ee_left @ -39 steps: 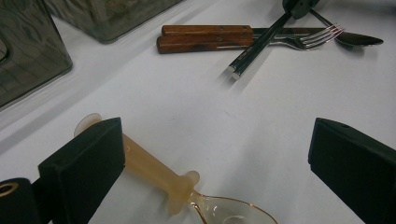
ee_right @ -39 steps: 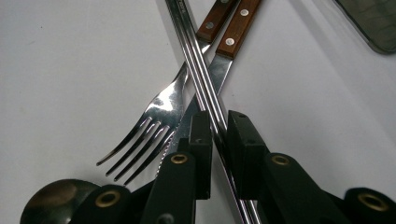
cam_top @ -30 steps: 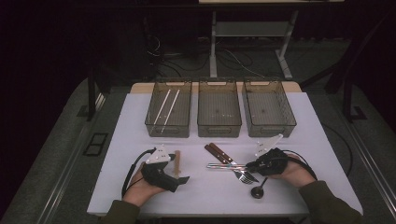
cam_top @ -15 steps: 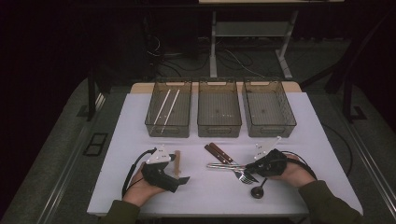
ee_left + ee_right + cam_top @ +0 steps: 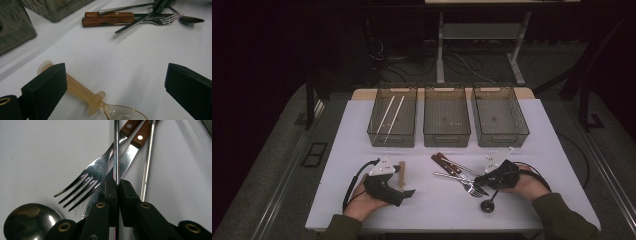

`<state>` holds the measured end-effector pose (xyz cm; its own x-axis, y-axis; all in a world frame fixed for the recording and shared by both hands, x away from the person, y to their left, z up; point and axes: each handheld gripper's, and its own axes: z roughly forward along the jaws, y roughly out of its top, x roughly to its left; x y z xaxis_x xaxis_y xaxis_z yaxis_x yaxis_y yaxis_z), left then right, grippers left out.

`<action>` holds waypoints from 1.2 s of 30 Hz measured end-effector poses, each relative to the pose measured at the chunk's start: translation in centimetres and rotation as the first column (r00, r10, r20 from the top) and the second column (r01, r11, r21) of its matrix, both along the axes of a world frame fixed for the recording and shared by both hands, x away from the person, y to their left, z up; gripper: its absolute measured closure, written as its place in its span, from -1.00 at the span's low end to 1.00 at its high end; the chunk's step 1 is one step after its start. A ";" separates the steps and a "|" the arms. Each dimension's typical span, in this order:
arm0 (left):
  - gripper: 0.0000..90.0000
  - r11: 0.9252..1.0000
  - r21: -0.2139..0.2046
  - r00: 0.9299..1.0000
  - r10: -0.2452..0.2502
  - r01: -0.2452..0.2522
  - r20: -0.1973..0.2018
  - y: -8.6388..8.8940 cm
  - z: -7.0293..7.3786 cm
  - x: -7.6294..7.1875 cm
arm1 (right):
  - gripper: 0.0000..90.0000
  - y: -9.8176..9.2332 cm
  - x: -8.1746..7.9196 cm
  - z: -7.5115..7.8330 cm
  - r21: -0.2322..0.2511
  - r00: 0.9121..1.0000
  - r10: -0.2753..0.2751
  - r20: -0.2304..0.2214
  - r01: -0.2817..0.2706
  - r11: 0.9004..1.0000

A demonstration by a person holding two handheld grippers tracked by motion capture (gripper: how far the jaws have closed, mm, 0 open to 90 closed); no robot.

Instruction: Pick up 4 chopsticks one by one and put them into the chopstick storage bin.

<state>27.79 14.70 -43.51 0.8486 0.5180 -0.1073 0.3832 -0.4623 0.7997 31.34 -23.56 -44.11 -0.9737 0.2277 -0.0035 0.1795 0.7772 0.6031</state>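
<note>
My right gripper (image 5: 117, 185) (image 5: 480, 181) is shut on a thin metal chopstick (image 5: 116, 150) (image 5: 132, 24); its jaws have just been closing onto it. The chopstick lies across a fork (image 5: 95, 173) (image 5: 469, 187) and a wooden-handled knife (image 5: 125, 157) (image 5: 443, 161). A second metal chopstick (image 5: 147, 157) lies just to the right. A dark spoon (image 5: 30, 220) (image 5: 487, 205) rests nearby. My left gripper (image 5: 115, 80) (image 5: 404, 187) stands open over a clear spoon with a beige handle (image 5: 82, 92), not pressing it.
Three clear bins stand in a row at the back: left (image 5: 392, 140), middle (image 5: 447, 140), right (image 5: 502, 140). Two white chopsticks (image 5: 389, 112) lie in the left bin. The white table's (image 5: 437, 200) front edge runs just under both hands.
</note>
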 end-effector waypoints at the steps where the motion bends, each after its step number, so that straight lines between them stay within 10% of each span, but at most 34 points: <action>1: -0.94 1.000 -0.001 1.000 0.001 -0.001 0.001 0.0 0.0 0.0 | 0.90 0.0 0.0 0.0 0.000 1.000 0.001 0.000 -0.001 1.000; 20: -0.94 1.000 0.001 1.000 0.001 -0.001 0.001 0.0 0.0 0.0 | 0.90 0.1 0.1 0.0 -0.004 1.000 -0.013 -0.016 0.013 1.000; 36: -0.94 1.000 -0.006 1.000 -0.003 0.003 -0.001 0.2 0.0 0.1 | 0.90 -1.1 0.6 1.0 0.074 0.990 -0.121 -0.073 0.127 0.989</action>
